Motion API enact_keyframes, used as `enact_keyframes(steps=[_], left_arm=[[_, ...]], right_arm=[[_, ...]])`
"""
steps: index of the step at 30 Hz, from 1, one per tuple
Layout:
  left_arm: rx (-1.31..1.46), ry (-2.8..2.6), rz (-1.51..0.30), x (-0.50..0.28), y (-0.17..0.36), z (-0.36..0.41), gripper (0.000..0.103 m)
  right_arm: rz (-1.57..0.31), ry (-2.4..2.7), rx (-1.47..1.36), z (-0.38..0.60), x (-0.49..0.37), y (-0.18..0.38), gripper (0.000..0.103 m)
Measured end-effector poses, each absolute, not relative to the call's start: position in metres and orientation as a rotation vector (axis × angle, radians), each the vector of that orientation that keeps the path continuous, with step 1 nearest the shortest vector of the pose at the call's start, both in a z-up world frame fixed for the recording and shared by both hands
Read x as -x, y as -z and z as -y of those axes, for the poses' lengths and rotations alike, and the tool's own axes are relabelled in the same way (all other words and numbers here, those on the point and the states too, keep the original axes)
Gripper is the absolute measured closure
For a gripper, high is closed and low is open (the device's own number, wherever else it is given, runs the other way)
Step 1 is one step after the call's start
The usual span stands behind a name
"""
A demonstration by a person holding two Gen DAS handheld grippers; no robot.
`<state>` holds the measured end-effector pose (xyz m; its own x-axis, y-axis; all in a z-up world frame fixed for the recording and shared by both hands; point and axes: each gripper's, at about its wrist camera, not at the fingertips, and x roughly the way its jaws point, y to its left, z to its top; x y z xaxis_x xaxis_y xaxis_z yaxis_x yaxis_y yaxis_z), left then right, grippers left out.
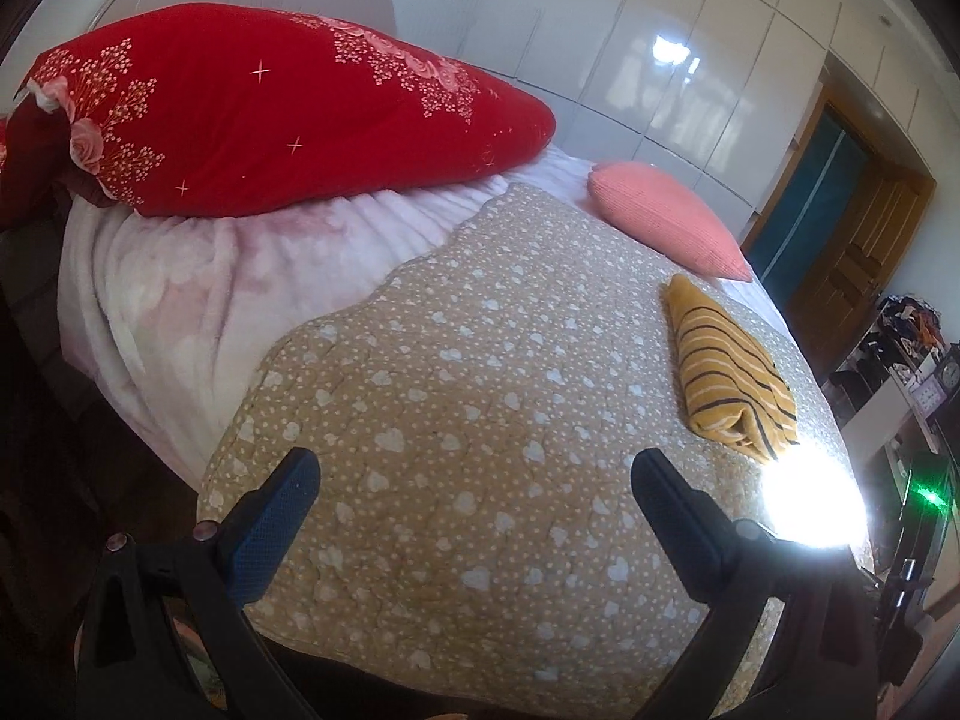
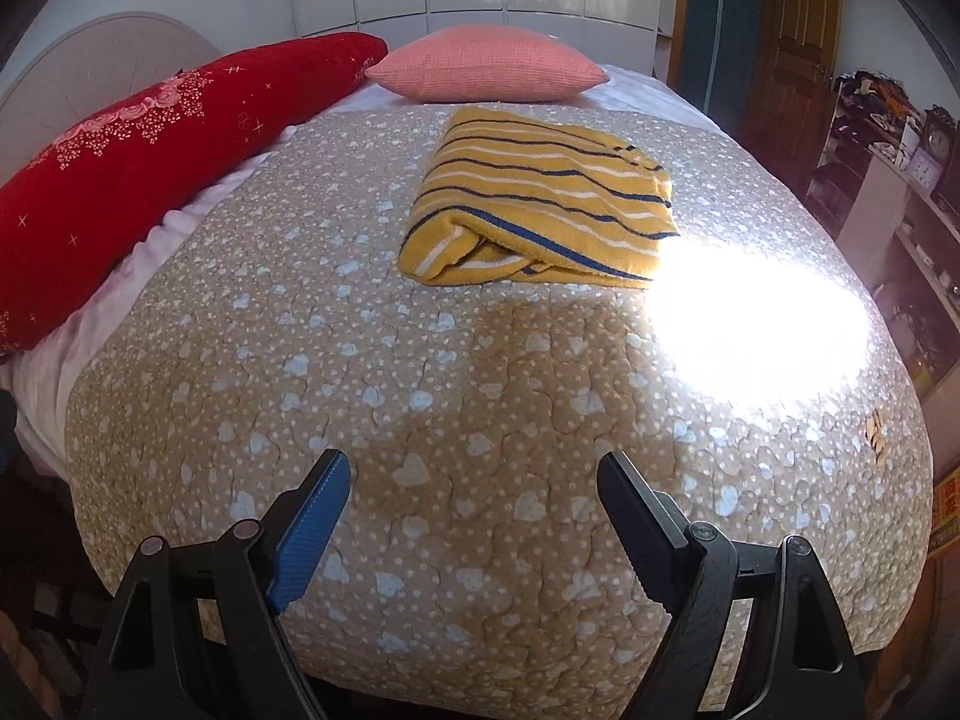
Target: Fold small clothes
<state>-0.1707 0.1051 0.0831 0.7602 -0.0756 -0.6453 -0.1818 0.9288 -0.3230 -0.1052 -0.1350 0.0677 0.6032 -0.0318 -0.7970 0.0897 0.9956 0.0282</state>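
Note:
A small yellow garment with dark and white stripes (image 2: 540,204) lies folded into a compact rectangle on the beige heart-print quilt (image 2: 420,408). In the left wrist view the garment (image 1: 729,369) is far to the right. My left gripper (image 1: 474,468) is open and empty, above the quilt's near part, well left of the garment. My right gripper (image 2: 474,474) is open and empty, above the quilt near its front edge, well short of the garment.
A long red floral pillow (image 1: 270,114) and a pink cushion (image 2: 486,72) lie at the head of the bed. A pale pink blanket (image 1: 180,300) shows beside the quilt. Sunlight glares on the quilt (image 2: 750,330). Cluttered shelves (image 2: 900,180) and a wooden door (image 2: 792,48) stand to the right.

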Motion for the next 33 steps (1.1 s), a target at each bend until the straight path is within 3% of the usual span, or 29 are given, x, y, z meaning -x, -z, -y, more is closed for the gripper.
enact_keyframes(steps=[15,33], left_arm=[[0.391,-0.076,-0.715,0.170,-0.075,-0.115,0.000],[0.221,-0.067,-0.632,0.176,-0.108,-0.035,0.000]], right_arm=[[-0.882,0.077,-0.042,0.125,0.108,-0.075,0.015],[-0.754,0.112,-0.195,0.213,0.155,-0.079,0.013]])
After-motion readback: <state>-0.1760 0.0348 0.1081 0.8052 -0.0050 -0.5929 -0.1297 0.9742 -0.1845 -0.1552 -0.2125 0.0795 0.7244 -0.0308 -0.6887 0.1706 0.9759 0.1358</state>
